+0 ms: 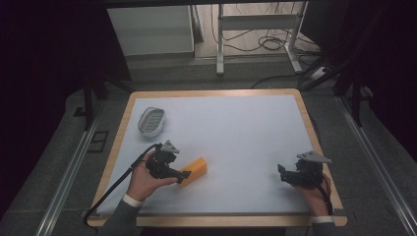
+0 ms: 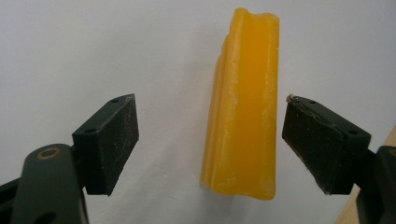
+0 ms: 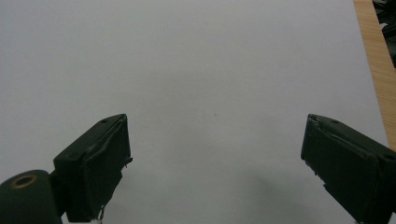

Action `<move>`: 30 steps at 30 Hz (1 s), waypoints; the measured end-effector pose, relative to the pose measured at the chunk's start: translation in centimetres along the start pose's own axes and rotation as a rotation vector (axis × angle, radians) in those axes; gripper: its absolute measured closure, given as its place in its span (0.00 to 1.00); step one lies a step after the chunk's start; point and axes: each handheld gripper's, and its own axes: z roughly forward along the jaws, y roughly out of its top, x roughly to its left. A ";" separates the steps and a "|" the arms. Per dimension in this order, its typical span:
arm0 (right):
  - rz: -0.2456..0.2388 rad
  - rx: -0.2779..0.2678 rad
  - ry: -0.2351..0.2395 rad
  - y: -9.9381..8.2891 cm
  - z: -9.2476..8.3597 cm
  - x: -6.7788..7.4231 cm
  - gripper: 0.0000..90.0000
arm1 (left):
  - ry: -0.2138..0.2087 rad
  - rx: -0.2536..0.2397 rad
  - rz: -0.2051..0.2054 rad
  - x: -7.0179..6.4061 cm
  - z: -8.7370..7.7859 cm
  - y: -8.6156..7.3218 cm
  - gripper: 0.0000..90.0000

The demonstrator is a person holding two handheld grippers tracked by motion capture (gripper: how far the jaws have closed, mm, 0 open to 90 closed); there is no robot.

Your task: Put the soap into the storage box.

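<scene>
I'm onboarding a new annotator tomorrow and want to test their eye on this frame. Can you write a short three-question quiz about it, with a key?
1. True or false: the left gripper has already clamped the yellow block.
2. Multiple choice: what lies near the table's far left corner? A) a small oval mesh strainer B) a red mug C) a pair of scissors
3. Fill in: the right gripper has its jaws ____ over bare white tabletop.

Key
1. False: the jaws stand apart on either side of the block, with gaps showing.
2. A: the strainer.
3. open
</scene>
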 end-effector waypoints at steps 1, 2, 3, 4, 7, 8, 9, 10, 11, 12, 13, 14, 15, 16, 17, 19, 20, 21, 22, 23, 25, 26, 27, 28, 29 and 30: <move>0.000 0.000 0.000 0.0 0.0 0.0 0.09 | 0.002 0.008 0.008 0.0 0.0 0.1 0.22; 0.000 0.000 0.000 0.0 0.0 0.0 0.09 | 0.007 0.014 0.015 -0.2 0.1 0.2 0.22; -0.001 0.001 0.000 0.0 0.0 0.0 0.09 | 0.007 0.014 0.018 -0.4 0.2 0.3 0.22; -0.001 0.000 -0.001 0.0 0.0 0.0 0.09 | 0.005 0.016 0.025 -0.6 0.3 0.5 0.22; -0.004 0.002 -0.001 0.0 0.0 0.0 0.09 | 0.004 0.024 0.038 -1.1 0.6 1.0 0.22; -0.004 0.002 -0.001 0.0 0.0 0.0 0.09 | 0.007 0.029 0.040 -1.1 0.8 1.1 0.22; -0.004 0.002 -0.001 0.0 0.0 0.0 0.09 | 0.011 0.037 0.043 -1.2 1.0 1.2 0.22; -0.003 0.002 -0.002 -0.1 0.0 0.0 0.09 | 0.016 0.046 0.041 -1.2 1.4 1.3 0.23; -0.003 0.002 -0.002 -0.1 0.0 0.0 0.09 | 0.016 0.046 0.041 -1.2 1.4 1.3 0.23; -0.002 0.003 -0.002 -0.1 0.0 0.0 0.09 | 0.016 0.056 0.041 -1.1 1.7 1.3 0.23; -0.002 0.003 -0.002 -0.1 0.0 -0.1 0.09 | 0.017 0.059 0.039 -1.1 1.9 1.3 0.24; -0.001 0.005 -0.004 -0.1 0.0 -0.1 0.09 | 0.016 0.065 0.037 -1.0 2.1 1.3 0.25; -0.002 0.005 -0.005 -0.1 0.0 -0.1 0.09 | 0.018 0.076 0.040 -1.0 2.4 1.3 0.25; -0.001 0.005 -0.005 -0.1 0.0 -0.1 0.09 | 0.015 0.080 0.036 -1.0 2.6 1.3 0.28; -0.001 0.005 -0.005 -0.1 0.0 -0.1 0.09 | 0.014 0.083 0.038 -0.9 2.8 1.3 0.28; -0.001 0.006 -0.005 -0.1 0.1 -0.1 0.09 | 0.005 0.098 0.039 -0.9 3.2 1.3 0.34; -0.001 0.006 -0.005 -0.1 0.1 -0.1 0.09 | 0.005 0.098 0.039 -0.9 3.2 1.3 0.35; -0.001 0.005 -0.007 -0.2 0.1 -0.1 0.09 | 0.005 0.104 0.040 -0.9 3.3 1.3 0.35; -0.001 0.005 -0.007 -0.2 0.1 -0.1 0.09 | 0.004 0.103 0.039 -0.9 3.4 1.3 0.37; -0.001 0.006 -0.007 -0.2 0.1 -0.1 0.09 | 0.007 0.104 0.043 -0.9 3.5 1.3 0.38; -0.001 0.007 -0.006 -0.2 0.1 -0.1 0.09 | 0.006 0.103 0.044 -0.9 3.6 1.3 0.41; -0.002 0.008 -0.006 -0.2 0.2 -0.1 0.09 | 0.004 0.108 0.047 -0.9 3.8 1.3 0.43; -0.002 0.008 -0.006 -0.2 0.2 -0.1 0.09 | 0.004 0.108 0.047 -0.9 3.8 1.3 0.44; -0.002 0.008 -0.006 -0.2 0.1 -0.1 0.09 | 0.002 0.112 0.048 -1.0 3.9 1.2 0.45; -0.002 0.008 -0.006 -0.2 0.1 -0.1 0.09 | 0.002 0.112 0.048 -1.0 3.9 1.2 0.46; -0.001 0.008 -0.007 -0.2 0.1 -0.1 0.09 | -0.001 0.115 0.051 -1.0 3.9 1.2 0.46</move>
